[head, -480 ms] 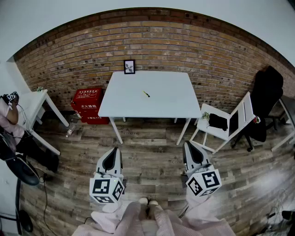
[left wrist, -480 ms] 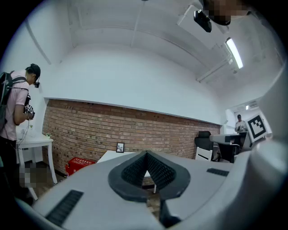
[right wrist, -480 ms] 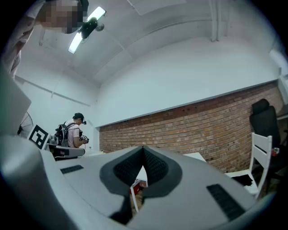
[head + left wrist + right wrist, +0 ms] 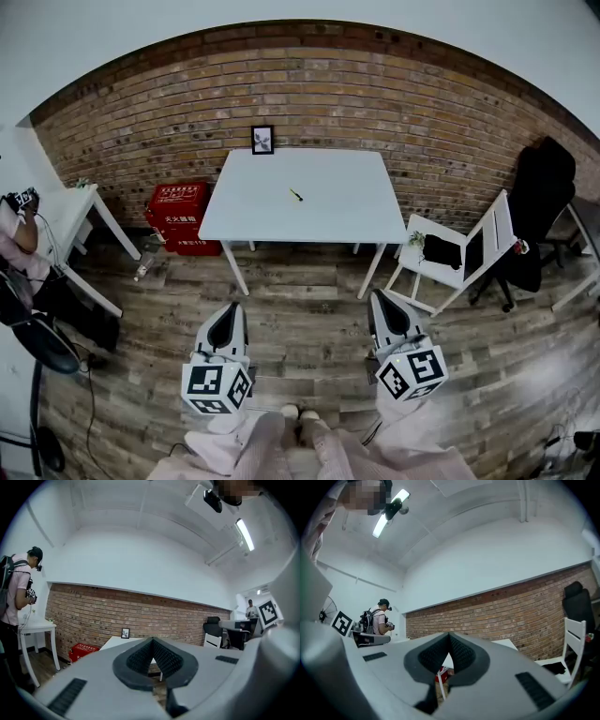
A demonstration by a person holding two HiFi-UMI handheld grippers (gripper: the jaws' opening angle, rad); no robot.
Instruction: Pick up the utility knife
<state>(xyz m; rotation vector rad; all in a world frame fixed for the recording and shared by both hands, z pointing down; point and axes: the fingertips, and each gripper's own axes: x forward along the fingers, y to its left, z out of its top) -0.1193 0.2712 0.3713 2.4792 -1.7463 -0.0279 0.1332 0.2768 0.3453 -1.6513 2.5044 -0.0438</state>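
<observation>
Because the utility knife [image 4: 296, 195] is a thin, small sliver lying flat near the middle of the white worktop [image 4: 342, 211], well away from every edge, the main risk is a poor approach rather than a fall. Fingers that come in shut would only shove it across the smooth surface, and right now both pairs are shut and empty: the left gripper [image 4: 229, 307] shows its ribbed fingers [image 4: 137, 659] meeting at the tip, and the right gripper [image 4: 382, 296] shows the same [image 4: 464, 654]. Both are held about level, well short of the worktop's near edge, so a low reach could knock that edge or a leg.

A small picture frame [image 4: 263, 138] stands at the back edge by the brick wall [image 4: 431, 112], apart from the knife. The floor [image 4: 305, 305] ahead is open. A red crate [image 4: 178, 214] sits beside the left legs and a white chair [image 4: 473, 251] crowds the right corner, so straight ahead looks the roomiest line.
</observation>
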